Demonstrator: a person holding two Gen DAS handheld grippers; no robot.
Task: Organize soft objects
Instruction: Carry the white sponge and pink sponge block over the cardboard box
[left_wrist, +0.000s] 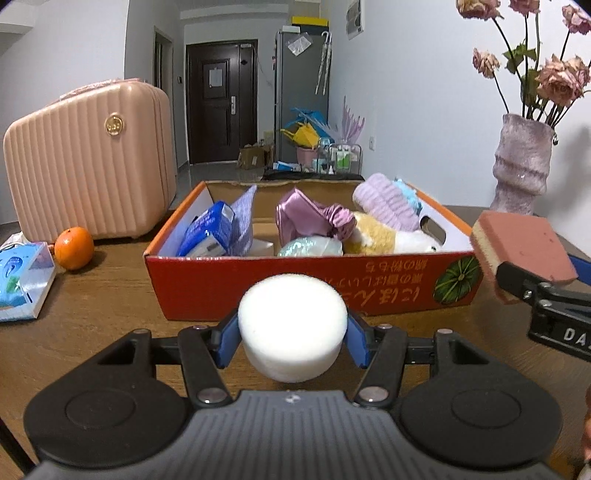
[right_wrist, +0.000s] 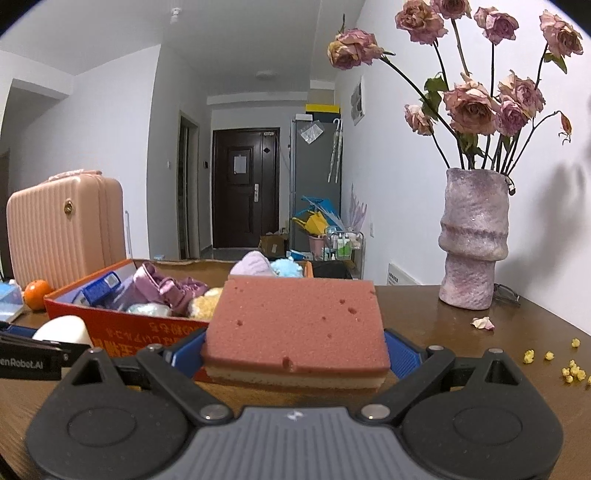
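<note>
A: Nearest first: the left tool (left_wrist: 291, 341) pinches the white foam puck (left_wrist: 291, 325) by its sides, clear of the worktop (left_wrist: 92, 306), just short of the box (left_wrist: 310, 291) at twelve o'clock. The right tool (right_wrist: 295, 356) pinches the pink sponge (right_wrist: 295, 325) the same way, with the box at its ten o'clock.

B: What could go wrong?

A: Both pieces are squashy and gripped only at the edges. I'd guess a quick swing could let either slip or spring out. Carried low, the puck may catch the box's near wall. The box is also crowded at its right end, so the sponge might perch on the plush (left_wrist: 384, 234) and roll out. The vase (right_wrist: 474, 240) at two o'clock of the right tool could be knocked by a wide sweep.

B: Anything hidden?

A: The box floor behind the near wall, the puck's underside, and how deeply the blue pads bite. The hands themselves are out of frame.
</note>
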